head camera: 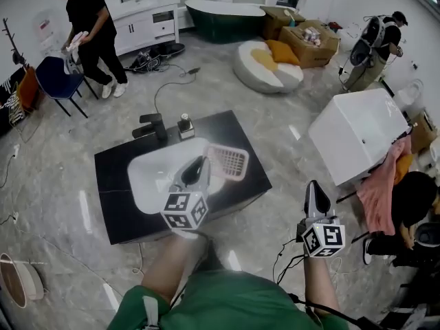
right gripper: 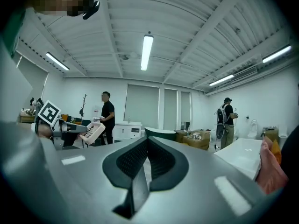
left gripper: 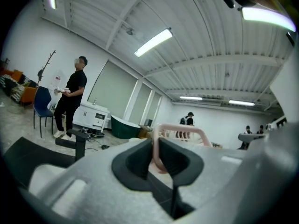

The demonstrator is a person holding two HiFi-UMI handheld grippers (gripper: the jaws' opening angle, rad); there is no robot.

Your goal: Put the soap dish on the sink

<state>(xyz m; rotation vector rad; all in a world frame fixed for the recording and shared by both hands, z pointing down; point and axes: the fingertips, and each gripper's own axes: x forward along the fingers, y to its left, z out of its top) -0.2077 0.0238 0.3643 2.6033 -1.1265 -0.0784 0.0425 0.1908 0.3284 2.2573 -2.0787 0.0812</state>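
Observation:
A pink slotted soap dish (head camera: 228,161) hangs over the right rim of the white sink (head camera: 148,177), which sits in a black counter (head camera: 117,212). My left gripper (head camera: 204,165) is shut on the dish's near edge. In the left gripper view the pink rim (left gripper: 180,133) is pinched between the dark pads, at the left gripper (left gripper: 156,146). My right gripper (head camera: 316,199) is held off to the right of the counter, above the floor. It is shut with nothing in it, as the right gripper view shows (right gripper: 147,146). That view also catches the soap dish (right gripper: 93,132) at its left.
A black faucet (head camera: 155,126) and a small bottle (head camera: 185,126) stand at the sink's far edge. A white tub (head camera: 357,133) lies to the right, with a crouching person (head camera: 412,205) beside it. A person in black (head camera: 93,29) and a blue chair (head camera: 58,78) are far left. Cables cross the floor.

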